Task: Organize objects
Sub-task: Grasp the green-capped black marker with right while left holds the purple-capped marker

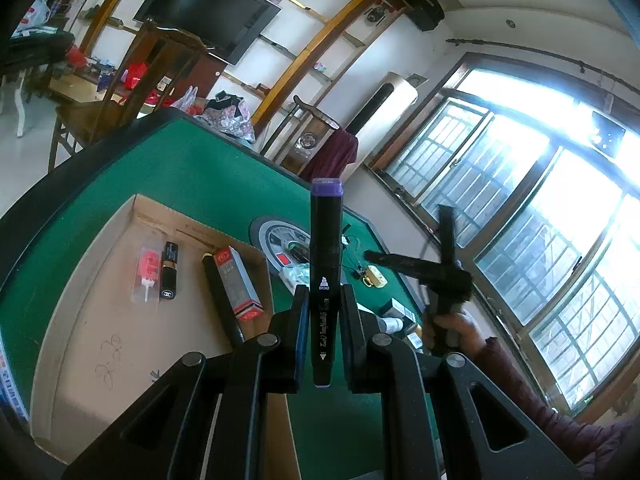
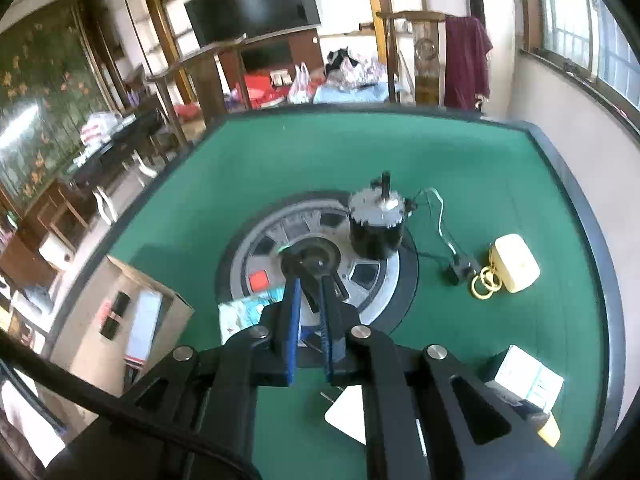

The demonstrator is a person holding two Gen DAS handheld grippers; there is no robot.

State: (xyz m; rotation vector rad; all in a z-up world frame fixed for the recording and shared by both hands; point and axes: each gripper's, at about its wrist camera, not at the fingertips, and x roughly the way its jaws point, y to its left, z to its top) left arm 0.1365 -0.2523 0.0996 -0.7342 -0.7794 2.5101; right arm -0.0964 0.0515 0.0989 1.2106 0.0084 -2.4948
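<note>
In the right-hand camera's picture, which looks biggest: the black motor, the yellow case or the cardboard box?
Largest to smallest as they look:
1. cardboard box, though it sits nearer the camera
2. black motor
3. yellow case

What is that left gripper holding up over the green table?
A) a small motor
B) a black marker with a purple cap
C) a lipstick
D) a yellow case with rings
B: the left gripper is shut on a black marker with a purple cap, standing upright between its pads; the lipstick lies in the cardboard box.
</note>
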